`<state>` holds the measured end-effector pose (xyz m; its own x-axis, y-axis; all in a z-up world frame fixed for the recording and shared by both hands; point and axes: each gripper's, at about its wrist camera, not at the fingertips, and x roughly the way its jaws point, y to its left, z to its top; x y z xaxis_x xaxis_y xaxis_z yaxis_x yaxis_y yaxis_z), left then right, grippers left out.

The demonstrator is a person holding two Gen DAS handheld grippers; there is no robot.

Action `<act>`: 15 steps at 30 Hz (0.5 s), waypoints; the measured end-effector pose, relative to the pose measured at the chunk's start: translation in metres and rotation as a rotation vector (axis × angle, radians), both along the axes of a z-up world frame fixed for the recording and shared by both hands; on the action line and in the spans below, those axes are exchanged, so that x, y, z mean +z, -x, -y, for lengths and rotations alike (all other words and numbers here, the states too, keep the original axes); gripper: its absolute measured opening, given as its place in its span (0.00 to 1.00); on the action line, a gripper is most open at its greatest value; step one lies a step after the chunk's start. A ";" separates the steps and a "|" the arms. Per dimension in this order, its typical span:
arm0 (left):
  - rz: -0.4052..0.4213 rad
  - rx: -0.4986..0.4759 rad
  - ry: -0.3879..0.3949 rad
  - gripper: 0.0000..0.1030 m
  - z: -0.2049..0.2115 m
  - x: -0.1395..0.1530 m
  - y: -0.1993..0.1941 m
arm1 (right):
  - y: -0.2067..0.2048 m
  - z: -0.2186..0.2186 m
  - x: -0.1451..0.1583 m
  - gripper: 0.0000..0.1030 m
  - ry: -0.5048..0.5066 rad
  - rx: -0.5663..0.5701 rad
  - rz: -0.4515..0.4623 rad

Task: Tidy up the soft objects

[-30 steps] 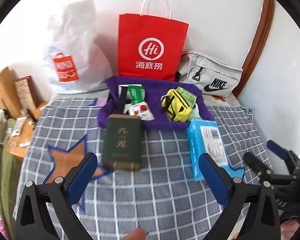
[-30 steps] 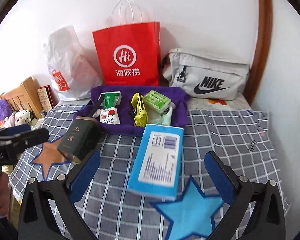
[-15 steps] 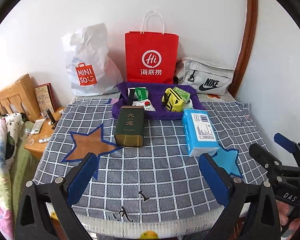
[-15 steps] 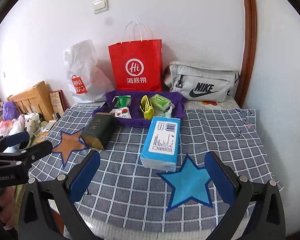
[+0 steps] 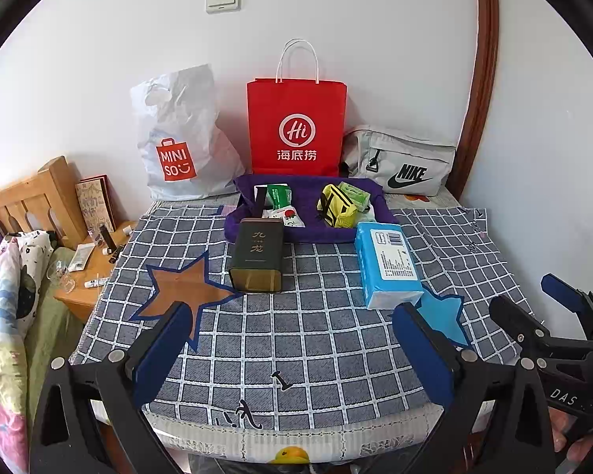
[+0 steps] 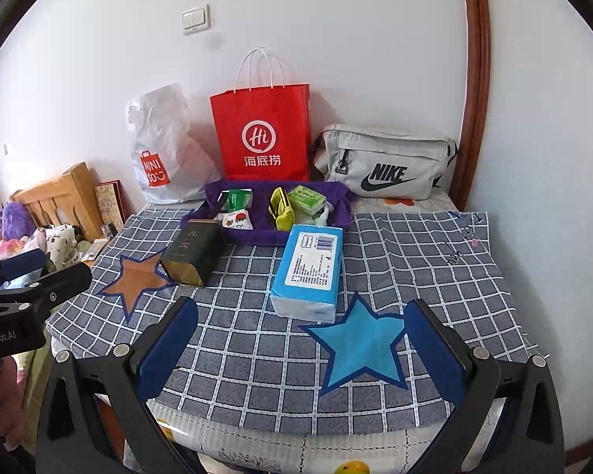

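Left gripper [image 5: 292,339]: jaws wide apart, nothing between them, held over the near edge of the checked cloth [image 5: 316,339]. It also shows at the left edge of the right wrist view.

Right gripper [image 6: 302,337]: jaws wide apart, nothing held, over the near edge of the same cloth. It also shows at the right edge of the left wrist view, where a hand [image 5: 573,434] grips its handle.

Blue tissue pack [image 6: 308,272]: soft pack, lying flat on the cloth, label up, right of centre. Its far end is just beside the purple tray [image 6: 265,237]; its near end is just beside the blue star [image 6: 361,349] printed on the cloth.

Dark green tin [image 6: 191,251]: lying on its side, left of the tissue pack and apart from it, gold end facing near. Its far end meets the tray's near left corner; the brown star [image 6: 136,276] lies just to its left.

Purple tray: far centre of the cloth. Inside, left part: a green packet [image 6: 239,199] and a small white packet with red print [image 6: 237,221]. Right part: a yellow pouch [image 6: 280,211], a green tissue packet [image 6: 306,197].

Behind the tray, against the wall, left to right: white plastic bag [image 6: 162,158], red paper bag [image 6: 263,138] upright, grey waist bag [image 6: 383,162].

Far left: wooden headboard [image 5: 27,201] and a small wooden table [image 5: 95,264] with small items, too small to identify.
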<state>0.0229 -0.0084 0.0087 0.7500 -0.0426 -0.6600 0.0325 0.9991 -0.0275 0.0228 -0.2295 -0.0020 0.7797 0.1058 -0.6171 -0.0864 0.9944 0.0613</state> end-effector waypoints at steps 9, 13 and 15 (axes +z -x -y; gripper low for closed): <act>0.003 0.001 0.001 0.99 -0.001 0.001 0.001 | 0.002 -0.003 0.001 0.99 0.005 0.006 0.008; 0.002 0.003 0.001 0.99 0.000 0.001 0.002 | 0.003 -0.004 0.001 0.99 0.005 0.005 0.007; 0.003 0.005 0.001 0.99 0.000 0.001 0.002 | 0.003 -0.005 0.001 0.99 0.008 0.005 0.006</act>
